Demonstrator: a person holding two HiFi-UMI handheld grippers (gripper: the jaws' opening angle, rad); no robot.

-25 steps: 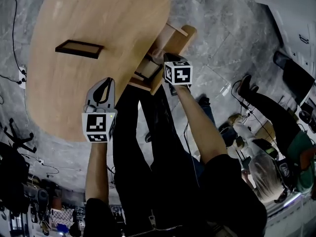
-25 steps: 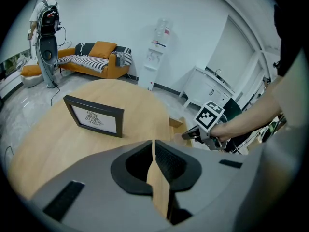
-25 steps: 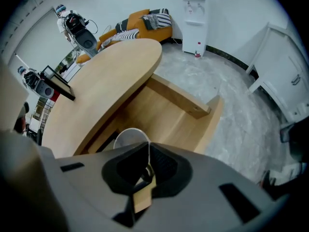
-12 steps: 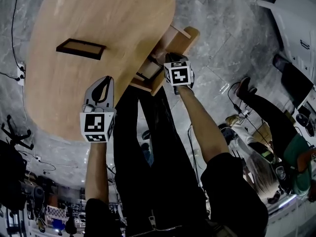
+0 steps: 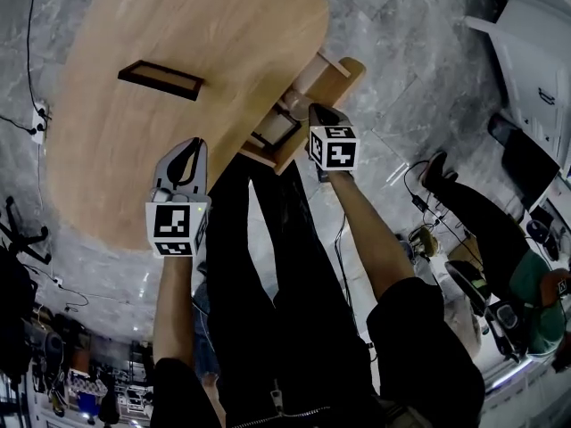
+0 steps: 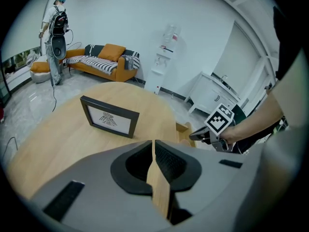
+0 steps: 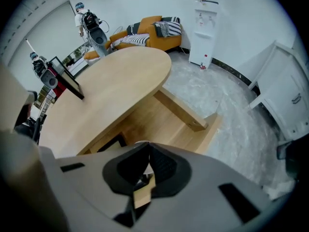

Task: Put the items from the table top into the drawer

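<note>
Left gripper (image 5: 190, 147) was held over the near edge of the round wooden table (image 5: 214, 25), pointed forward and slanted down. The left forearm (image 5: 174, 301) was stretched straight out behind it. In the left gripper view its jaws (image 6: 153, 144) were seen pressed together with nothing between them, only bare tabletop showing past them.

Right gripper (image 5: 319, 112) was held steeply nose-down over the open drawer (image 5: 337, 80), which stuck out from under the table's right edge. The right forearm (image 5: 370, 239) was extended forward and angled inward toward it. From the left gripper view this gripper (image 6: 194, 136) was seen just beside the drawer's wooden corner. Its jaws had just been closing. In the right gripper view the tips (image 7: 148, 146) were met, with no item clamped that could be made out. A pale sliver (image 7: 147, 170) was noted in the gap behind the tips; what it was could not be told. Drawer wood (image 7: 164, 127) was seen directly below.

The picture frame (image 5: 161, 80) was left standing upright on the tabletop, on the far left part, well apart from both grippers and from the drawer. It was also caught in the left gripper view (image 6: 110, 116), and edge-on in the right gripper view (image 7: 67, 83).

Dark trouser legs (image 5: 268, 266) were seen between the two arms, over grey stone floor (image 5: 401, 52).
</note>
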